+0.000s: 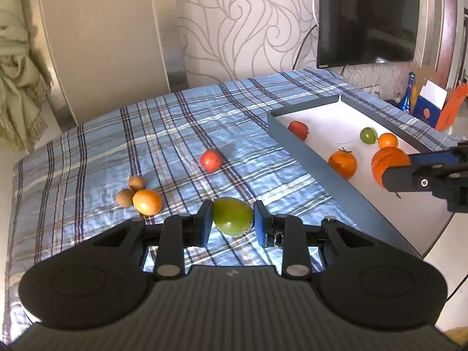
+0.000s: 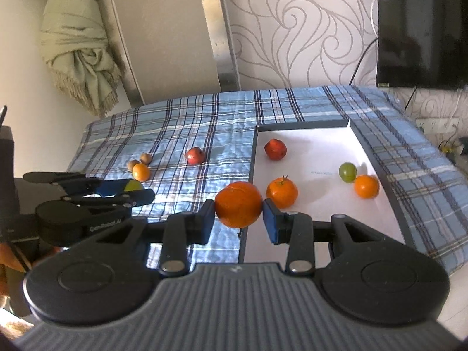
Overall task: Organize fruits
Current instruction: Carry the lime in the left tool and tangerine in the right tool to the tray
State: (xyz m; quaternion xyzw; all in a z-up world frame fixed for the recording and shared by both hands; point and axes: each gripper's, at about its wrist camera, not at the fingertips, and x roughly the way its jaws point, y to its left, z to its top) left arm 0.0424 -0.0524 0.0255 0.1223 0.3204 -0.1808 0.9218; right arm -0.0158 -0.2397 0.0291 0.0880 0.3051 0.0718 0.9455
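- The left gripper (image 1: 232, 219) has its blue pads closed against the sides of a smooth green oval fruit (image 1: 232, 216), held clear above the blue plaid tablecloth (image 1: 163, 134).
- The right gripper (image 2: 239, 218) is clamped on a round orange fruit (image 2: 239, 204), which hangs over the near left wall of the shallow dark-rimmed tray with a white floor (image 2: 307, 152).
- On the cloth just beyond the left gripper lie a small glossy orange (image 1: 147, 201) and two brown nut-like round fruits (image 1: 131, 190), all three touching in a cluster.
- Farther out on the cloth, well apart from the cluster, sits a small red round fruit (image 1: 210, 160).
- Inside the tray, a stemmed orange (image 2: 281, 192) lies nearest; to its right a smaller orange (image 2: 366, 186) touches a small green round fruit (image 2: 347, 172).
- A second red fruit (image 2: 275, 149) rests near the tray's far left corner.
- Behind the table stand swirl-patterned wallpaper (image 1: 242, 23) and a dark flat screen (image 1: 367, 17).
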